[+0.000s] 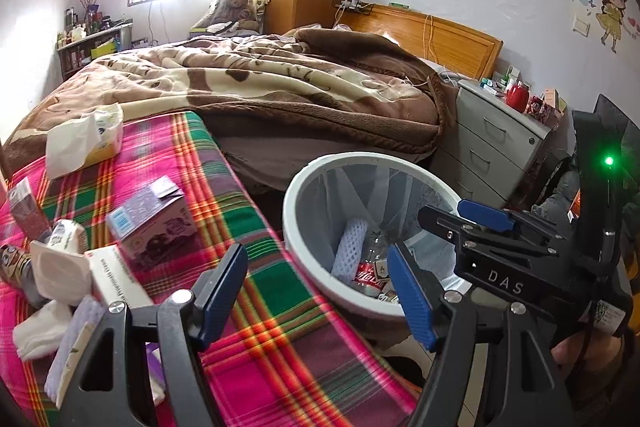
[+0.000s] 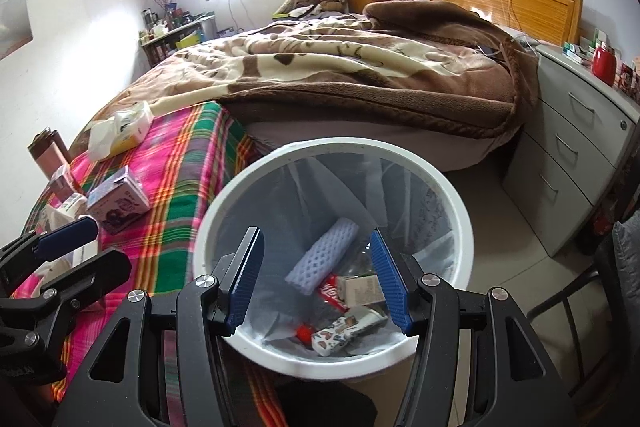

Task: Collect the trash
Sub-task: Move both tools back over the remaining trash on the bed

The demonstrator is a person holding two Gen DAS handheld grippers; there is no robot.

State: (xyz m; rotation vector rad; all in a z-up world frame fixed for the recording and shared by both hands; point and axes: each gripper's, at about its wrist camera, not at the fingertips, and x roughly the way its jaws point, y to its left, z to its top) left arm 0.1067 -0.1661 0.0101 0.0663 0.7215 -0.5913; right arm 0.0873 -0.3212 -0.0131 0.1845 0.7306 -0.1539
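Note:
A white bin (image 1: 298, 251) (image 2: 460, 211) with a clear liner stands on the floor beside a plaid-covered surface (image 1: 280, 327). Inside it lie a white foam net sleeve (image 2: 324, 255), a red-labelled bottle (image 2: 330, 293), a small carton (image 2: 360, 289) and a patterned wrapper (image 2: 348, 331). My right gripper (image 2: 318, 281) (image 1: 460, 223) hangs open over the bin with nothing between its fingers. My left gripper (image 1: 316, 297) (image 2: 86, 251) is open and empty over the plaid edge, left of the bin. On the plaid lie a purple carton (image 1: 154, 223) (image 2: 118, 205), a white box (image 1: 116, 279), crumpled tissue (image 1: 40, 331) and a tissue pack (image 1: 86, 141) (image 2: 120, 131).
A bed with a brown blanket (image 1: 280, 83) lies behind the plaid surface. To the right of the bin stands a grey drawer cabinet (image 2: 568, 155) with a red cup (image 2: 604, 63) on top. A dark chair frame (image 2: 568, 311) is at the lower right, and a pink flask (image 2: 46, 147) stands at the far left.

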